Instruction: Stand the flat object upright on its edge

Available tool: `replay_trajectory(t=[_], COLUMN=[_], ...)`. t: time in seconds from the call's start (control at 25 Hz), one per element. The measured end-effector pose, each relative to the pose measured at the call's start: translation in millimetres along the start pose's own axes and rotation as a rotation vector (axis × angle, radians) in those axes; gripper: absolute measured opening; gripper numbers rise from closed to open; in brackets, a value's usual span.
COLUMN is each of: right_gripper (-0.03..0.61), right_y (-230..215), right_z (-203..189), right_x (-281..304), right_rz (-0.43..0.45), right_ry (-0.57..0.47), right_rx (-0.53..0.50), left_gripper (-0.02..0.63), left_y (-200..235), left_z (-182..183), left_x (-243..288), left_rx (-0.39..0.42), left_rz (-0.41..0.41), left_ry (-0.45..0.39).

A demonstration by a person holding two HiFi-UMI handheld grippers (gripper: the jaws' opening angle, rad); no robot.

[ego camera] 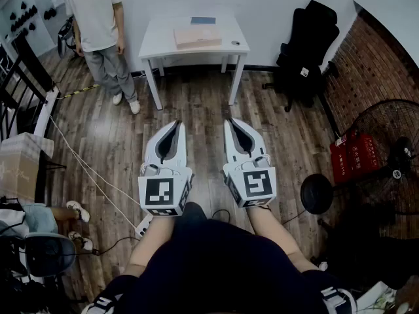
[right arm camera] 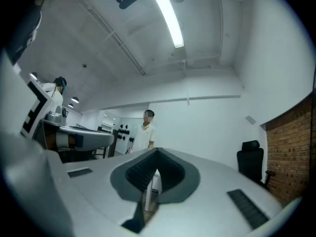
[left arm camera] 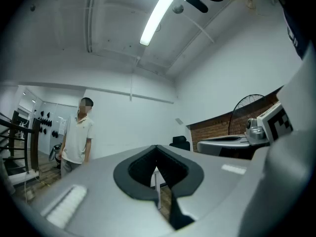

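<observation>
Closest in, the left gripper (ego camera: 175,123) and the right gripper (ego camera: 232,122) are held side by side, near each other but not touching. Both point forward, about level, over the wooden floor (ego camera: 196,106). Each gripper's own view shows its jaws pressed together at the tips with nothing between them, so both are fully closed and empty. Only a white table leg shows through the hollow behind the tips.

Off to the right of the right gripper stands a black fan (ego camera: 393,152), with a brick wall (ego camera: 380,70) behind it.

Ahead of both grippers, well apart from their tips, is a white table, its tabletop (ego camera: 157,41) roughly centred on the gap between them. The flat object (ego camera: 197,36) — a pale pinkish slab — lies flat on that tabletop, straight ahead of the gap. Just beyond it lies a small blue item (ego camera: 203,20).

Forward and to the left of the left gripper, a person (ego camera: 98,18) in a pale shirt stands on the floor beside the table. Forward and to the right of the right gripper, a black office chair (ego camera: 304,51) stands near the white wall.
</observation>
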State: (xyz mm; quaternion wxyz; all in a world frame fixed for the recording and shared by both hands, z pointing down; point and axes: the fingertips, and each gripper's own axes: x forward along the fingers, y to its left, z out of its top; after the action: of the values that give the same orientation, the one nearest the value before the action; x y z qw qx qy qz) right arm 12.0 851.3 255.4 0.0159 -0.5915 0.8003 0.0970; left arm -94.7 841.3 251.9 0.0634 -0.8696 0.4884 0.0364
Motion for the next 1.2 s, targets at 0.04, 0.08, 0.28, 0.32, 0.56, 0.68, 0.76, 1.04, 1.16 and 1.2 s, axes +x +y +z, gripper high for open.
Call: replay_trajectory(t=[0.04, 0.08, 0.28, 0.32, 0.56, 0.68, 0.76, 1.04, 1.16, 1.2], right_gripper=[0.012, 0.012, 0.012, 0.014, 0.144, 0.15, 0.155, 0.166, 0.167, 0.169], right_y=[-3, -6, -14, -16, -33, -42, -48, -70, -79, -82], right_z=[2, 3, -4, -7, -34, -54, -64, -89, -96, -97], right_x=[2, 3, 18, 22, 73, 116, 149, 274, 322, 334], right_rz=[-0.005, -0.009, -0.017, -0.017, 0.001, 0.003, 0.01, -0.015, -0.026, -0.036], right_ry=[-0.008, -0.014, -0.018, -0.018, 0.012, 0.032, 0.04, 0.07, 0.065, 0.066], right_rx=[0.009, 0.016, 0.022, 0.022, 0.025, 0.029, 0.022, 0.072, 0.066, 0.061], left_gripper=[0.012, 0.012, 0.012, 0.013, 0.071, 0.134, 0.156, 0.173, 0.176, 0.176], left_y=[0, 0, 8, 10, 35, 57, 77, 154, 186, 194], left_z=[1, 2, -7, -9, -30, -47, -55, -65, -73, -76], left_x=[3, 6, 22, 26, 76, 114, 139, 234, 275, 287], left_rx=[0.0, -0.001, -0.014, -0.013, -0.045, -0.063, -0.063, -0.025, -0.034, -0.035], left_rz=[-0.003, -0.006, -0.008, -0.008, -0.044, -0.082, -0.086, -0.092, -0.104, -0.117], left_ry=[-0.002, -0.003, -0.001, -0.001, -0.009, 0.011, 0.014, -0.005, 0.0, 0.002])
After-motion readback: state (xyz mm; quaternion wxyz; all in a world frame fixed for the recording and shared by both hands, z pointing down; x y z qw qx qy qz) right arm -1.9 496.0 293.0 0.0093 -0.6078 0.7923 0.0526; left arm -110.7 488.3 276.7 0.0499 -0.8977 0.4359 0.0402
